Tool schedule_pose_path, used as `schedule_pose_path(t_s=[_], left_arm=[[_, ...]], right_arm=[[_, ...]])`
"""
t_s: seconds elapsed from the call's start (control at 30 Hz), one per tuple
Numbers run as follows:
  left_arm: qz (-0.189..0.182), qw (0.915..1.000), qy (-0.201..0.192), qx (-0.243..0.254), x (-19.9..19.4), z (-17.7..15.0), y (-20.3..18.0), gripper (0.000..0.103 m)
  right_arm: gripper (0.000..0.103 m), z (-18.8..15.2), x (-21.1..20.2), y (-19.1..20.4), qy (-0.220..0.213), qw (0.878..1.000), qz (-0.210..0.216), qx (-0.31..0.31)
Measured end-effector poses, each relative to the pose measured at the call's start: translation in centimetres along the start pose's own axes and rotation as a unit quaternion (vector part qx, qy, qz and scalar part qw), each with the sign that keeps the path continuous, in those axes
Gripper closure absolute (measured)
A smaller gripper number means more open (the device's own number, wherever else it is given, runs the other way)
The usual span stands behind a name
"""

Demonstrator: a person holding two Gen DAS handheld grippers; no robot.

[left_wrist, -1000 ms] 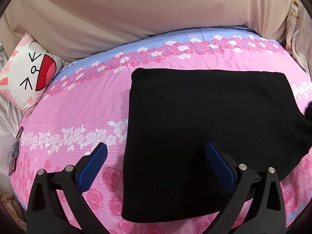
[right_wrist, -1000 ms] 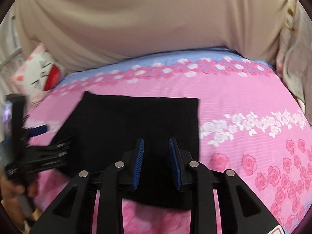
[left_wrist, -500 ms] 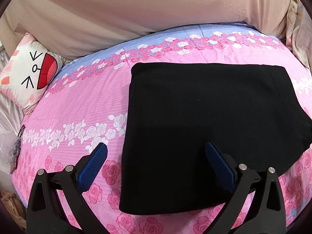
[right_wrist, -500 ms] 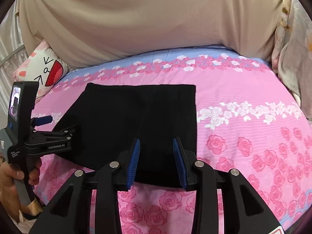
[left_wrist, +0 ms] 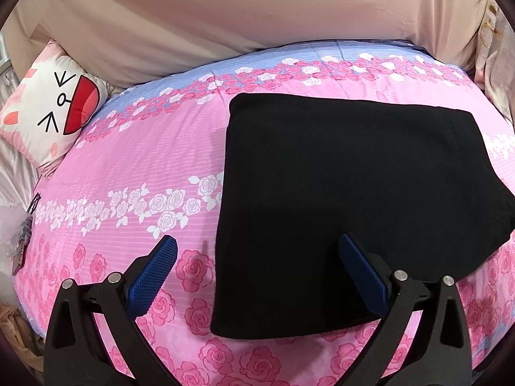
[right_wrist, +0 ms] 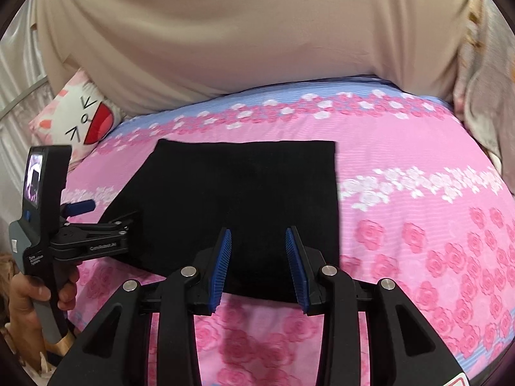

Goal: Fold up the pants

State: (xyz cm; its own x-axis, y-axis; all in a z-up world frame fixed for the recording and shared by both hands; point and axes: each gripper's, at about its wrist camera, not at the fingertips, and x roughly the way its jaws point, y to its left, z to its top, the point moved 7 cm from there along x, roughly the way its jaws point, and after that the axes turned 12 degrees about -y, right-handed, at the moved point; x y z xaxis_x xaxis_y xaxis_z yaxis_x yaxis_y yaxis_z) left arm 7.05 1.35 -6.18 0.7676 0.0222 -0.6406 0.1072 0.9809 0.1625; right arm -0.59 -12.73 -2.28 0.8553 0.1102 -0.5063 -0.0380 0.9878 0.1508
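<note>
The black pants (left_wrist: 338, 193) lie folded into a flat rectangle on the pink rose-print bedspread (left_wrist: 145, 160). My left gripper (left_wrist: 257, 241) hovers wide open above the pants' near left corner, one pad over the spread and one over the cloth, gripping nothing. In the right wrist view the pants (right_wrist: 241, 193) fill the middle. My right gripper (right_wrist: 258, 233) hangs above their near edge, jaws partly open with only air between the pads. The left gripper (right_wrist: 106, 212) shows at the left, held in a hand (right_wrist: 22, 292).
A cartoon cat pillow (left_wrist: 51, 112) leans at the bed's far left corner. A beige fabric wall (left_wrist: 257, 16) rises behind the bed. Pale cloth (right_wrist: 489, 96) hangs at the far right. The bed's near edge drops off just below both grippers.
The right gripper's jaws have spread wider and it has drawn back toward the near edge of the pants. The left gripper has hardly moved and stays open.
</note>
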Motion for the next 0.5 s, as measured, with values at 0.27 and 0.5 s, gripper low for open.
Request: schedule_pose_path(t_s=[0.27,0.5], left_arm=[[-0.007,0.9999,0.002,-0.008,-0.2,-0.2,0.1,0.005],[-0.012,0.9998,0.004,-0.013,-0.1,-0.4,0.3,0.005]], right_arm=[[0.070,-2.3,1.8,-0.6,0.031,0.999,-0.008,0.004],[0.070,-2.2,1.7,-0.5,0.035,0.999,-0.009,0.005]])
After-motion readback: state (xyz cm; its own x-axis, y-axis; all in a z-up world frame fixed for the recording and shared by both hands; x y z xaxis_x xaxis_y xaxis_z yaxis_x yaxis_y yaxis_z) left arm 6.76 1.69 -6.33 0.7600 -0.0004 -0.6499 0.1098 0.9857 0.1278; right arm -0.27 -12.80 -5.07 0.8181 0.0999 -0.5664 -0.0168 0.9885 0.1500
